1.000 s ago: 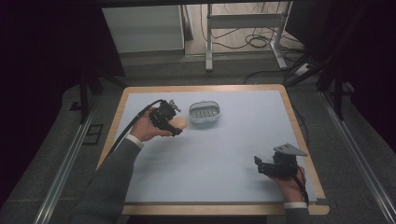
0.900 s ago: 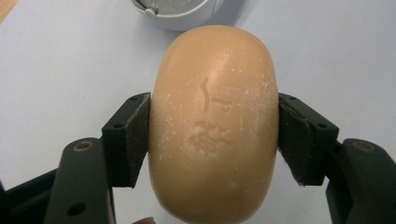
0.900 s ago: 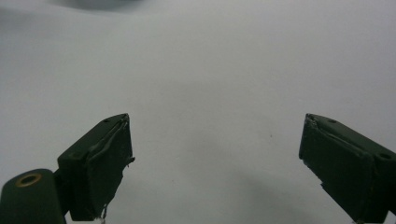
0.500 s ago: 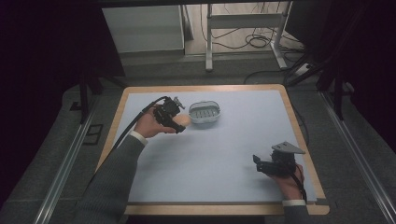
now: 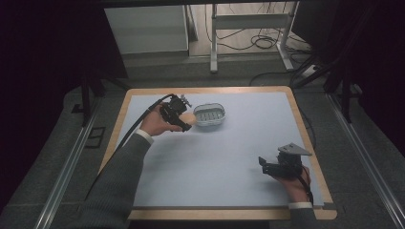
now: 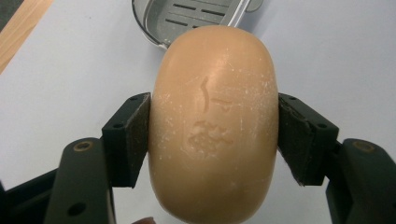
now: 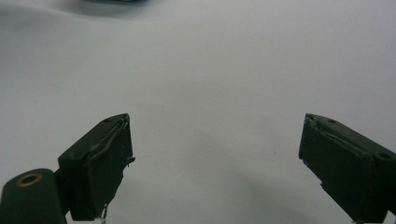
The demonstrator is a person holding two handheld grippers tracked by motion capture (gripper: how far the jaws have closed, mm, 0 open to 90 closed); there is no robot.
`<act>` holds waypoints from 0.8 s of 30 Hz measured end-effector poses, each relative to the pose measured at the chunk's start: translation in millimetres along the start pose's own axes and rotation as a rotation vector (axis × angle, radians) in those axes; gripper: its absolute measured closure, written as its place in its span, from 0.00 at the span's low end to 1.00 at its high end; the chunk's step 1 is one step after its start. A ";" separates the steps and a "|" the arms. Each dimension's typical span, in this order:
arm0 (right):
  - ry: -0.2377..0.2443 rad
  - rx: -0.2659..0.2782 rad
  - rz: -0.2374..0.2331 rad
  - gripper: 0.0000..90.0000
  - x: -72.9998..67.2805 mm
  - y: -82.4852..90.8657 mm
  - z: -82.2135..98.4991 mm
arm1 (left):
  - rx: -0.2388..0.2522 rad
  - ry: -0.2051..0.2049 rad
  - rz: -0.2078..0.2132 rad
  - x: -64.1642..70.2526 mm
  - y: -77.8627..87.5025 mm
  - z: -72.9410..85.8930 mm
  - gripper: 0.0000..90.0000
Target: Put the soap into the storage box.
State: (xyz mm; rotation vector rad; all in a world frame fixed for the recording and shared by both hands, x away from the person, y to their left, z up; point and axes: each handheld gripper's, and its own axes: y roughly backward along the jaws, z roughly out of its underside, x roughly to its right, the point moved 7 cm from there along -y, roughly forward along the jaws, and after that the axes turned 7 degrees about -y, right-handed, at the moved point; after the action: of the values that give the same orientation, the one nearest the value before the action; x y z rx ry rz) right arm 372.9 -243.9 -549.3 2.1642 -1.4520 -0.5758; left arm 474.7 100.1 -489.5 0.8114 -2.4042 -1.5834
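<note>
High view: the left tongs (image 5: 187, 120) carry a soap bar (image 5: 188, 119) just beside the soap dish (image 5: 209, 115) on the desk (image 5: 205, 157). Left gripper view: pads clamp the bar's sides. Right gripper view: right tongs (image 7: 215, 158) gape wide, empty.

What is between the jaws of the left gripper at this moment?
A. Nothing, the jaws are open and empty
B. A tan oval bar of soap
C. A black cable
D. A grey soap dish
B. In the left gripper view, the left gripper has its two black pads pressed on both sides of the tan bar of soap, while the grey soap dish lies on the table beyond it.
</note>
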 end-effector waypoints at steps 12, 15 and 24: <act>-0.008 0.002 0.009 0.11 3.9 2.6 1.1 | -0.004 -0.010 0.017 -4.6 -13.2 -15.5 0.36; -0.008 0.005 0.006 0.10 4.4 3.1 0.9 | -0.005 -0.016 0.017 -5.0 -15.6 -18.9 0.36; -0.007 0.003 0.004 0.10 4.7 1.7 0.5 | -0.016 -0.031 0.018 -11.0 -19.8 -34.2 0.36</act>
State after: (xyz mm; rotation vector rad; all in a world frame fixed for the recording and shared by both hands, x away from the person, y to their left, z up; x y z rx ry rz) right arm 373.0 -248.9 -549.1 2.1626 -1.4614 -0.5804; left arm 504.9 72.4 -490.5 0.7652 -2.4102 -1.6178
